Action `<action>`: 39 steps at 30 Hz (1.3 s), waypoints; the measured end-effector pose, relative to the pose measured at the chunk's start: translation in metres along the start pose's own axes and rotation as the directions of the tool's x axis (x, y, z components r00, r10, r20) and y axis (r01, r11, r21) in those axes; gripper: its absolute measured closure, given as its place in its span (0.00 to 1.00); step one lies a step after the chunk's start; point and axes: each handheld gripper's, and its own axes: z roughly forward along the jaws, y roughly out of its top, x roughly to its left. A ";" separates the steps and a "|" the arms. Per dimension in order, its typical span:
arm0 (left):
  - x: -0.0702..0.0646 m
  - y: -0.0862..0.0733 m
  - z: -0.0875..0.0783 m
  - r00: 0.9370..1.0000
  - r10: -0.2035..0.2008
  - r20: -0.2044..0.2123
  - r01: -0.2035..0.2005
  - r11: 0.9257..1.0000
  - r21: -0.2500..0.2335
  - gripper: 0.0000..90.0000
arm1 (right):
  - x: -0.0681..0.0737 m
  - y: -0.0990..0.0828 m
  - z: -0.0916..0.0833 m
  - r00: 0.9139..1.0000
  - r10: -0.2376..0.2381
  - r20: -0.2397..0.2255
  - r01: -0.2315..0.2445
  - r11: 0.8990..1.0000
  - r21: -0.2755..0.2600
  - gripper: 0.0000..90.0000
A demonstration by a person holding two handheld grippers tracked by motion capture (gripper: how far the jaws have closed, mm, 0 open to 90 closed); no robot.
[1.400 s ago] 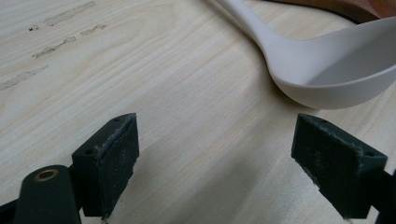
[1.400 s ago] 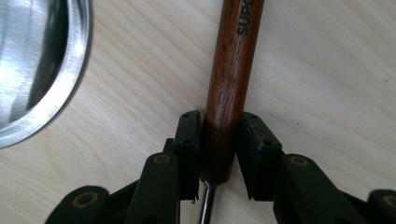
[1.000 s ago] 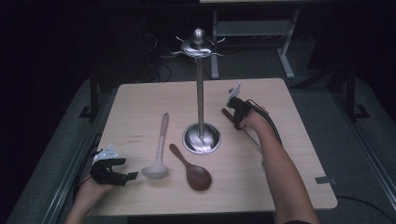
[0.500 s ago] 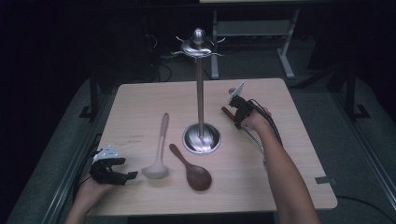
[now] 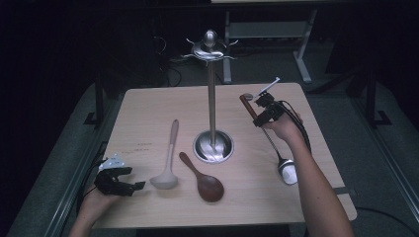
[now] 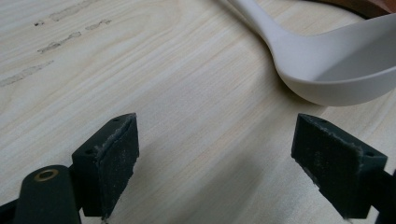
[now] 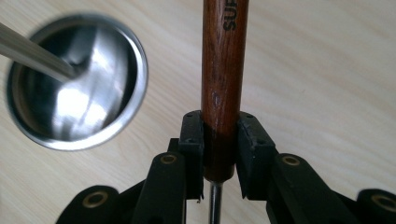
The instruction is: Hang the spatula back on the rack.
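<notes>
The right gripper point(image 5: 258, 111) has lifted, jaws pinching the ladle point(image 5: 286, 170), its handle top cut off.

Wooden table point(image 5: 158, 106) bore a steel stand point(image 5: 212, 106) near centre, hooks at its top. White ladle point(image 5: 168, 163) lay at 8 o'clock from the stand's base, brown wooden spoon point(image 5: 205, 181) at 6 o'clock, bowls toward the near edge.

on the table point(image 5: 148, 103): one white ladle point(image 5: 167, 168), one brown wooden spoon point(image 5: 202, 178), one wooden-handled metal spoon point(image 5: 269, 138) by the right edge, and one steel hanging stand point(image 5: 212, 98) at the middle.
</notes>
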 end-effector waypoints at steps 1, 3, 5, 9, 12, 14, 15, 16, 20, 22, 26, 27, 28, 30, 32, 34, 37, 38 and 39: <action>0.000 0.000 0.000 1.000 0.000 0.000 0.000 1.000 0.002 0.17 | 0.001 -0.002 -0.005 1.000 -0.001 0.001 0.001 1.000 -0.023 0.82; 0.001 0.000 0.000 1.000 0.001 0.000 -0.001 1.000 0.004 0.17 | 0.002 -0.004 -0.014 1.000 -0.005 -0.007 0.005 0.998 -0.059 0.82; 0.002 0.000 0.000 1.000 0.001 0.000 -0.001 1.000 0.008 0.17 | 0.003 -0.007 -0.021 1.000 -0.020 -0.011 0.019 0.995 -0.097 0.82; 0.001 0.000 0.000 1.000 -0.010 -0.001 0.010 1.000 0.007 0.17 | 0.006 -0.015 -0.032 1.000 -0.015 -0.008 0.014 0.989 -0.148 0.82; 0.001 0.001 0.001 1.000 -0.010 -0.002 0.010 1.000 0.009 0.17 | 0.006 -0.022 -0.042 1.000 -0.012 -0.018 0.008 0.980 -0.198 0.82; 0.002 0.001 0.002 1.000 -0.006 -0.001 0.006 1.000 0.011 0.17 | 0.006 -0.026 -0.049 1.000 -0.023 -0.015 0.019 0.972 -0.236 0.82; 0.002 0.001 0.003 1.000 -0.004 0.001 0.004 1.000 0.012 0.17 | 0.007 -0.028 -0.054 1.000 -0.009 -0.018 0.005 0.968 -0.249 0.82; 0.003 0.001 0.003 1.000 0.003 0.004 -0.003 1.000 0.013 0.17 | 0.007 -0.030 -0.057 1.000 -0.009 -0.021 0.003 0.964 -0.266 0.82; 0.003 0.003 0.004 1.000 0.007 0.005 -0.007 1.000 0.001 0.17 | 0.008 -0.043 -0.071 1.000 -0.010 -0.026 0.000 0.937 -0.350 0.82; 0.004 0.004 0.004 1.000 -0.001 0.005 0.001 1.000 -0.008 0.17 | 0.009 -0.047 -0.077 0.999 -0.014 -0.032 0.000 0.921 -0.390 0.82; 0.003 0.004 0.004 1.000 -0.004 0.002 0.004 1.000 -0.006 0.17 | 0.009 -0.060 -0.092 0.999 -0.013 -0.048 -0.012 0.872 -0.489 0.82; 0.004 0.004 0.004 1.000 0.006 0.001 -0.006 1.000 -0.003 0.17 | 0.008 -0.063 -0.095 0.998 -0.014 -0.054 -0.016 0.861 -0.509 0.82; 0.004 0.004 0.003 1.000 0.009 0.000 -0.009 1.000 -0.006 0.17 | 0.008 -0.065 -0.097 0.998 -0.011 -0.062 -0.023 0.854 -0.520 0.82; 0.004 0.004 0.002 1.000 -0.007 -0.001 0.007 1.000 -0.013 0.17 | 0.007 -0.068 -0.101 0.997 -0.020 -0.070 -0.021 0.838 -0.546 0.82; 0.005 0.004 0.001 1.000 -0.008 -0.003 0.008 1.000 -0.017 0.17 | 0.009 -0.069 -0.105 0.997 -0.035 -0.067 -0.008 0.830 -0.558 0.82; 0.005 0.003 0.001 1.000 -0.001 -0.005 0.001 1.000 -0.017 0.17 | 0.012 -0.071 -0.108 0.997 -0.046 -0.056 0.006 0.821 -0.570 0.82; 0.004 0.003 -0.001 1.000 0.001 -0.009 -0.001 1.000 -0.018 0.17 | 0.014 -0.072 -0.110 0.997 -0.055 -0.063 0.008 0.809 -0.588 0.82; 0.004 0.003 -0.001 1.000 -0.002 -0.010 0.002 1.000 -0.025 0.17 | 0.015 -0.073 -0.110 0.996 -0.060 -0.070 0.006 0.801 -0.598 0.82; 0.004 0.003 -0.001 1.000 -0.004 -0.010 0.003 1.000 -0.031 0.17 | 0.016 -0.073 -0.110 0.995 -0.067 -0.077 0.007 0.795 -0.606 0.82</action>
